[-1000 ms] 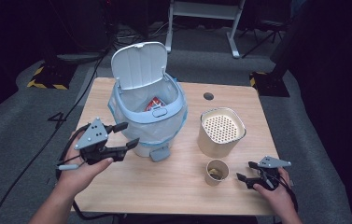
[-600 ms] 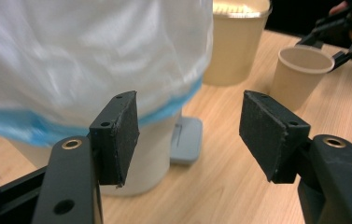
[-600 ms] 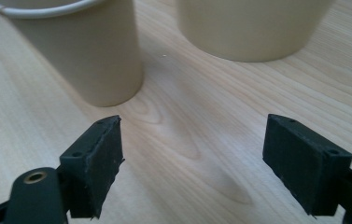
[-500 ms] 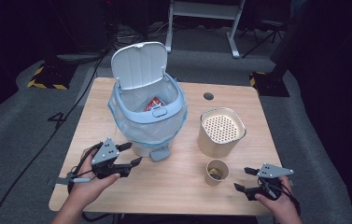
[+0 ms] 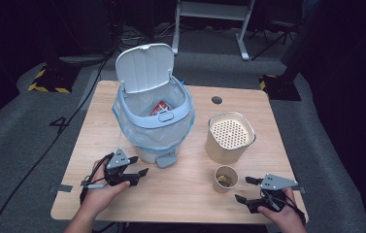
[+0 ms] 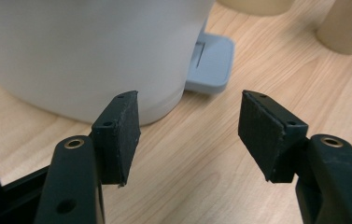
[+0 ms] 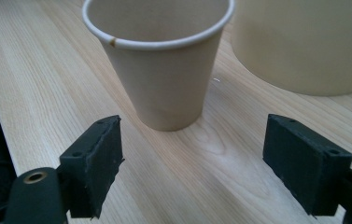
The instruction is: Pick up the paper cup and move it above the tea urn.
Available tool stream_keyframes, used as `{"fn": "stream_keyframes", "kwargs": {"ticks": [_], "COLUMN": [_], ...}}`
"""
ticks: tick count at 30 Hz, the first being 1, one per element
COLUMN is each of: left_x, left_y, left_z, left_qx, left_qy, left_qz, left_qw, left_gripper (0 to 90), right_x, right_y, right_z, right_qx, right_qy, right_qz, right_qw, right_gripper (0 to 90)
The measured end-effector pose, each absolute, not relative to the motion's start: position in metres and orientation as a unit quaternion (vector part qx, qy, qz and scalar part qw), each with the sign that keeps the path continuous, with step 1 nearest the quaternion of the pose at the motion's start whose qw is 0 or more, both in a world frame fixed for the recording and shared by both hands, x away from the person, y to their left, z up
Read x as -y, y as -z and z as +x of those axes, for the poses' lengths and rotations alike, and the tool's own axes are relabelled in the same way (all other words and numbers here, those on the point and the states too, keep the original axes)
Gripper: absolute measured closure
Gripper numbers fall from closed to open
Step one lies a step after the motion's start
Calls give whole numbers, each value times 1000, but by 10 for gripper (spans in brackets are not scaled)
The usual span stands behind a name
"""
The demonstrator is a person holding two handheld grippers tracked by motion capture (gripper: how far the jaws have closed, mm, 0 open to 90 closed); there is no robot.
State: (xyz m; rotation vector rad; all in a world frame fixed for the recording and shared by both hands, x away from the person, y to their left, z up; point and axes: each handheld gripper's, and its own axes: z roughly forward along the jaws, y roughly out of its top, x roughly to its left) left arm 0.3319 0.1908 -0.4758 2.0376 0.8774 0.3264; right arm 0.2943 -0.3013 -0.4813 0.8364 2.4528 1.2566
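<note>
Before spread jaws, beige paper cup

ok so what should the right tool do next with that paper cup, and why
Probably ease the right tool forward until its open jaws straddle the paper cup, then close. The cup stands upright just ahead of the jaws, untouched, and the bin has its lid up, so it looks ready for tipping the cup's contents in.

Bare table lies open near the front; the bin, canister and cup block the far side.
</note>
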Motion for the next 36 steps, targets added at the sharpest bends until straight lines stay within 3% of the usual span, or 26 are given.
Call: {"fn": "stream_keyframes", "kwargs": {"ticks": [18,36], "left_x": [-189,-185], "left_y": [502,504], "left_z": [337,337], "left_qx": [-363,-372], "left_qy": [-137,-144], "left_qz": [849,845], "left_qw": [359,355], "left_gripper": [389,306], "right_x": [266,253], "right_y": [492,493], "right_z": [308,315], "right_qx": [-828,-817], "right_qy": [-463,-483], "right_qz": [290,287], "right_qw": [125,130], "right_gripper": [214,289]}}
